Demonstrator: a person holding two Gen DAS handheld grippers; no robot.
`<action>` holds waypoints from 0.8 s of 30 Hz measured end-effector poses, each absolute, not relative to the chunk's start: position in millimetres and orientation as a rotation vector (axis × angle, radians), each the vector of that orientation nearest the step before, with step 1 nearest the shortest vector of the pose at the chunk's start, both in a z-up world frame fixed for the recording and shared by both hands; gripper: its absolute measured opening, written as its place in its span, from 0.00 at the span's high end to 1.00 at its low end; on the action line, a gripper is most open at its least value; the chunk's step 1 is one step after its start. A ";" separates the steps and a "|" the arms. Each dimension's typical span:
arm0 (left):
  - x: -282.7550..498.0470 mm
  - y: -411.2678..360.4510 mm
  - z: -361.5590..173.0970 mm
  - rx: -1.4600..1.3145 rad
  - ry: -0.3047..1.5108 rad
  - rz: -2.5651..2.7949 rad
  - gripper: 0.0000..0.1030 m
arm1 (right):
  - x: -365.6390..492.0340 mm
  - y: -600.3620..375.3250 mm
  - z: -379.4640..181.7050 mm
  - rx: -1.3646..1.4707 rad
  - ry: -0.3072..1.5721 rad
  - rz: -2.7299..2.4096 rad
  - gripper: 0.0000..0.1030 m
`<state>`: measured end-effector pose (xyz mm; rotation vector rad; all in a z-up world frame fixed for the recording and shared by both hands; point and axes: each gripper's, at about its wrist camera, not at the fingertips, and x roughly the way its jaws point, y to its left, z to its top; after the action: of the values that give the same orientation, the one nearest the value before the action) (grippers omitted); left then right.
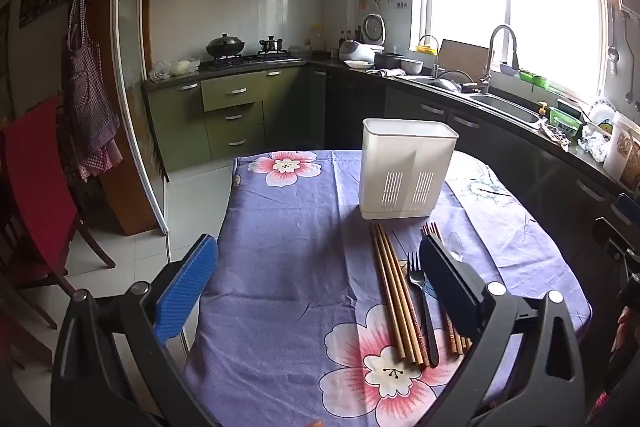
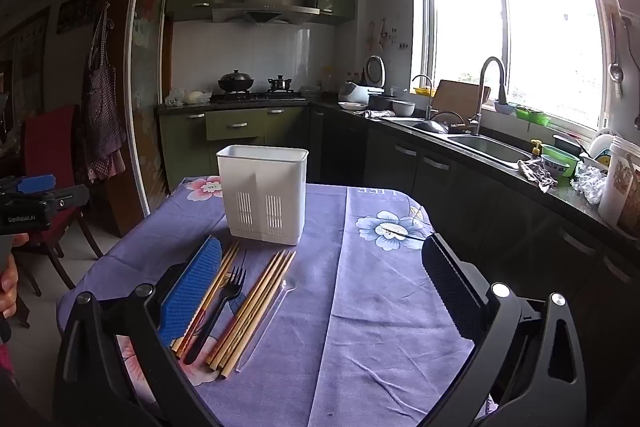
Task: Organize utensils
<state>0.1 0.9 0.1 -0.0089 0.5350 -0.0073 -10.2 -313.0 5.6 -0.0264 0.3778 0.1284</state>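
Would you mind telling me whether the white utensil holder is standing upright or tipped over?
Upright. The white utensil holder stands flat on the tablecloth, its open rim facing up and slotted vents near the base.

We see bright sun pour through the window (image 1: 512,15), washing it white; far corners look dark and bent.

A white slotted utensil holder (image 2: 264,193) stands upright; near it lie two bundles of wooden chopsticks (image 2: 250,311), a black plastic fork (image 2: 218,309) between them, and a clear spoon (image 2: 270,315) rightmost.
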 end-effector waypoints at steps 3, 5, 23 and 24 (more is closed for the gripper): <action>-0.3 1.6 0.2 -0.011 0.535 -0.009 0.07 | -10.1 -312.6 5.2 -0.027 0.379 0.128 0.04; -1.1 1.4 -0.4 -0.008 0.534 -0.008 0.07 | -10.2 -312.0 5.1 -0.028 0.381 0.129 0.04; 0.6 -4.9 -6.5 0.004 0.550 -0.011 0.07 | -9.3 -313.1 5.2 -0.025 0.383 0.129 0.04; 0.6 -4.9 -6.4 0.005 0.550 -0.010 0.07 | -9.3 -313.2 5.2 -0.025 0.383 0.129 0.04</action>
<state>0.6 -4.9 -6.4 0.0046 0.5498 -0.0105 -9.3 -313.2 5.2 -0.0248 0.3827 0.1288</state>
